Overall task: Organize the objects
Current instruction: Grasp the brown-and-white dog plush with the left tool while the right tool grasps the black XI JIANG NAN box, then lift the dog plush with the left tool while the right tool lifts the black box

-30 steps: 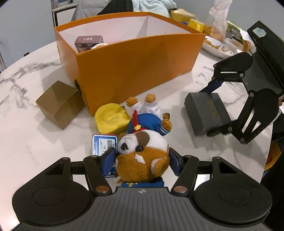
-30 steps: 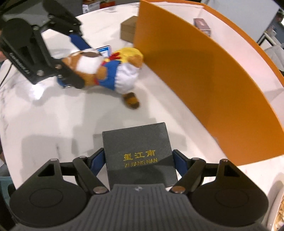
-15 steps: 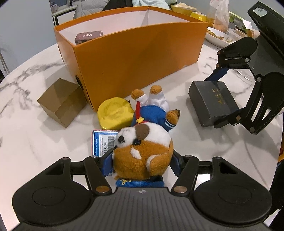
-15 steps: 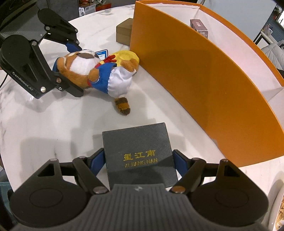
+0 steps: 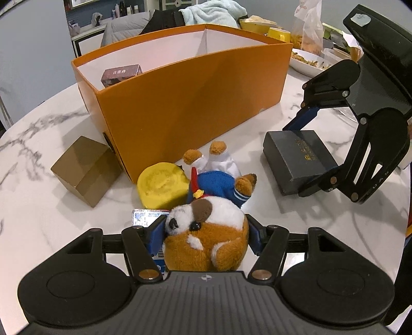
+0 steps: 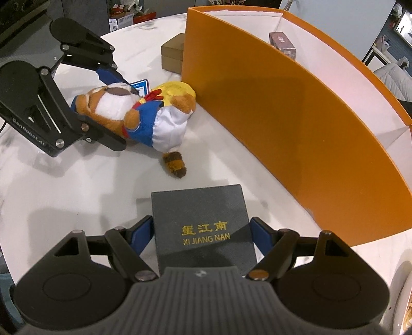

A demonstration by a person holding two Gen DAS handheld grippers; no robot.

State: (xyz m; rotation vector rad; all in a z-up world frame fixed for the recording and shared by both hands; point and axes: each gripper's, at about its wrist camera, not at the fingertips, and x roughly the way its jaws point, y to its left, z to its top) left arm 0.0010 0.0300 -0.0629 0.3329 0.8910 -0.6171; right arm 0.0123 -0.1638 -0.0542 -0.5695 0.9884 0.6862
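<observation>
While the left gripper [image 5: 206, 238] squeezes the plush dog's [image 5: 206, 232] head at bottom centre, the right gripper [image 6: 202, 235] is clamped on the dark gift box [image 6: 200, 221] low in its frame; the orange box [image 5: 185, 95] fills the upper middle of the marble table [image 5: 38, 206].

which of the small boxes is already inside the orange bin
The dark maroon box standing in the orange bin; the black gift box and tan cardboard box sit outside.

A white plate of food [image 5: 307, 61] sits at the far edge of the marble table [image 5: 38, 211], beside a clear plastic bag [image 5: 307, 28] and a yellow mug [image 5: 279, 33]. Past them a pale blue towel [image 5: 213, 13] lies crumpled.
</observation>
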